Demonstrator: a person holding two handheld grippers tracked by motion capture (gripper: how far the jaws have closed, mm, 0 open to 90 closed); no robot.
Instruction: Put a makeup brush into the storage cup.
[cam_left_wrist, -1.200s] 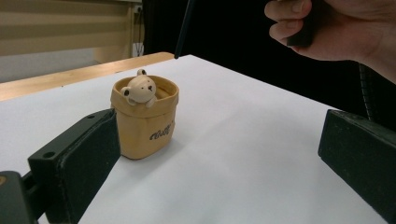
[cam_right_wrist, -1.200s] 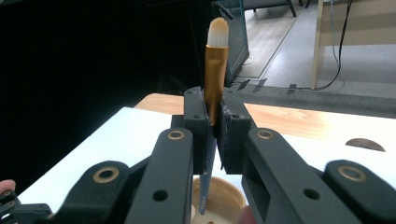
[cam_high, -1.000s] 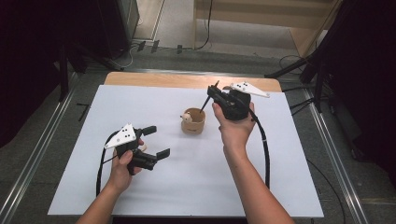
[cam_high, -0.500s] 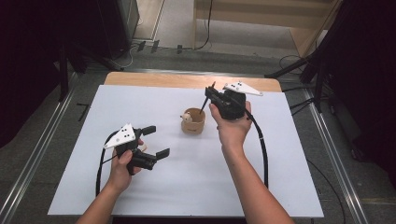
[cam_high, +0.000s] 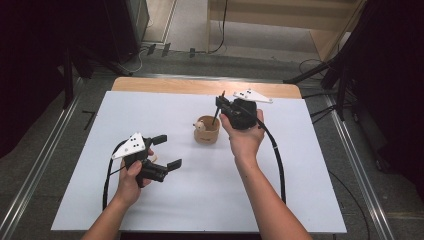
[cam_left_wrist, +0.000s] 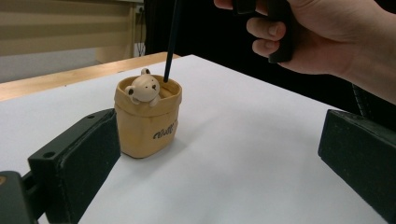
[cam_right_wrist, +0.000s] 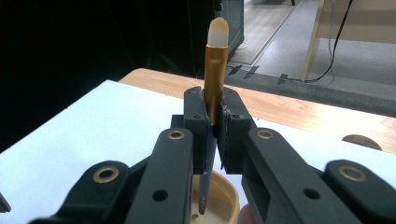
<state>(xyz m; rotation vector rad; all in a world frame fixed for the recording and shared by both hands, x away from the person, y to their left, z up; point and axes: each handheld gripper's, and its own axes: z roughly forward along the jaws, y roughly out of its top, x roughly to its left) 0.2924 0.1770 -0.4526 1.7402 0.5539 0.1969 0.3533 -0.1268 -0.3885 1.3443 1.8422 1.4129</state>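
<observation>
One brush (cam_right_wrist: 215, 70), clamped handle-down in the right gripper (cam_high: 223, 106), dips into the cup (cam_high: 207, 131) at mid-table, while the left gripper (cam_high: 165, 151) waits apart and empty; a tilted push could tip the unsteadied cup.

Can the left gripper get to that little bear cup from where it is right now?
Probably yes: the left gripper is open and faces the cup, bare table between them.
</observation>
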